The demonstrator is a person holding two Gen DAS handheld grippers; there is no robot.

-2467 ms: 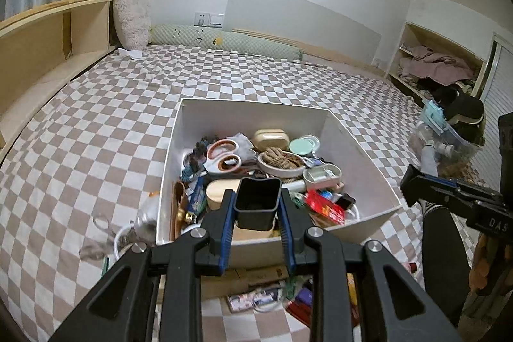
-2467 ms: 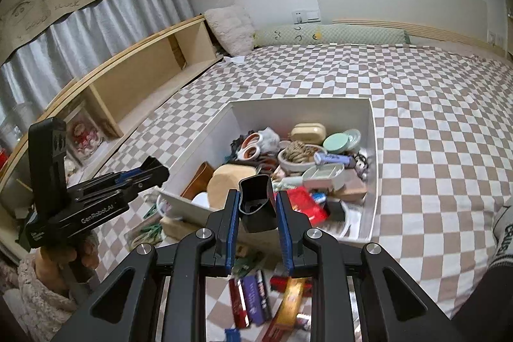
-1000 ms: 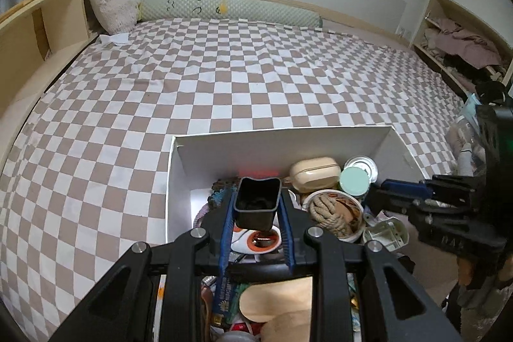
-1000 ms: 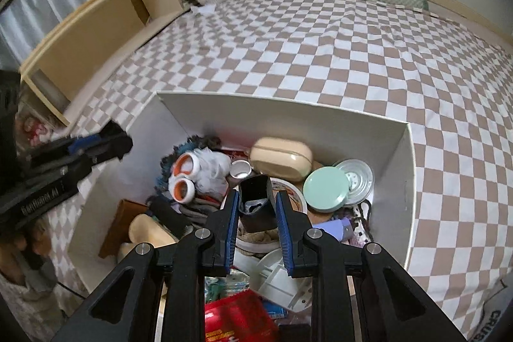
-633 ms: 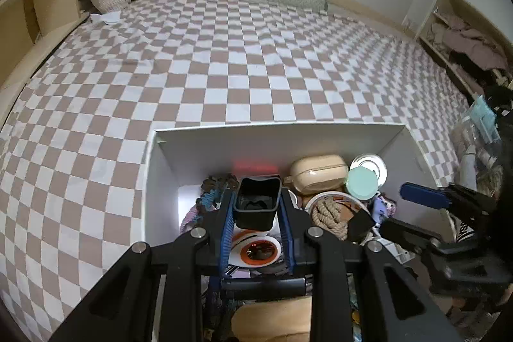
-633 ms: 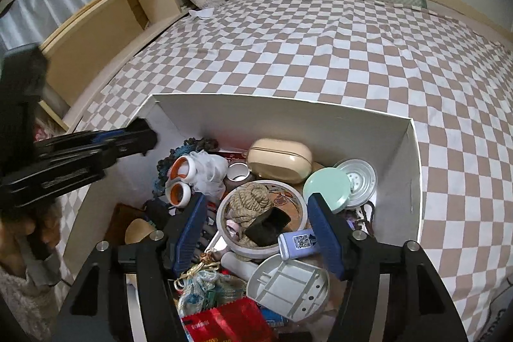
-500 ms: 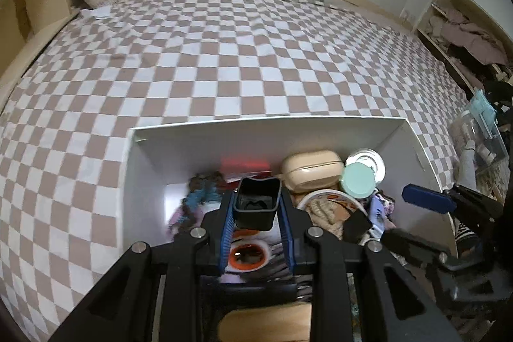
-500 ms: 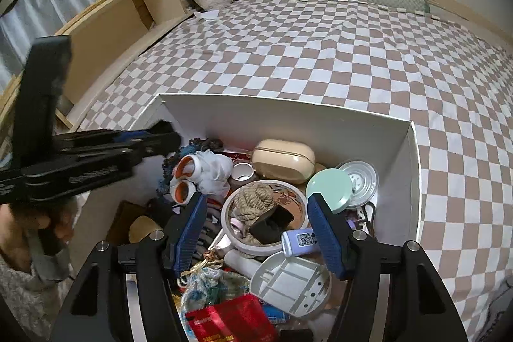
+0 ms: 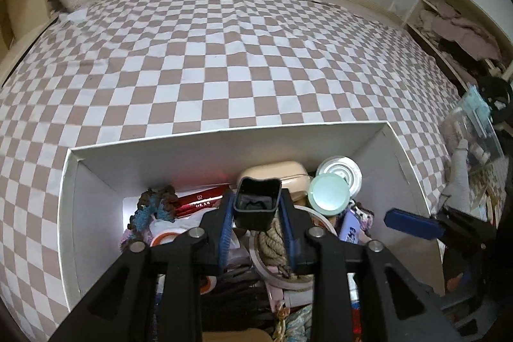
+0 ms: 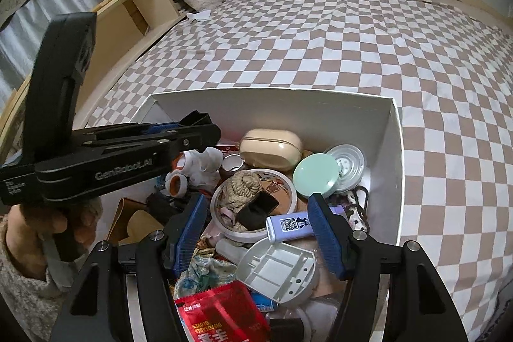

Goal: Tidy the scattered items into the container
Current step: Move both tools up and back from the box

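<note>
A white box (image 9: 224, 146) (image 10: 320, 111) sits on the checkered bed, full of small items. My left gripper (image 9: 256, 213) is shut on a black square cup (image 9: 257, 202) and holds it above the box contents near the far wall. My right gripper (image 10: 256, 223) is open and empty over the box. Below it a second black cup (image 10: 256, 210) lies on its side in a round white dish (image 10: 282, 181) beside a coil of rope (image 10: 242, 188). The left gripper shows in the right wrist view (image 10: 195, 130), the cup hidden there.
The box holds a beige case (image 10: 271, 146), a mint lid (image 10: 315, 177), a grey tray (image 10: 275, 271), a red glove packet (image 10: 221, 313) and a blue tube (image 10: 290, 225). Checkered bedding (image 9: 224, 53) surrounds it. A wooden shelf (image 10: 134, 8) runs along the left.
My right gripper has opened and let its black cup drop into the round dish, then drawn back slightly. My left gripper has carried its cup forward over the box.
</note>
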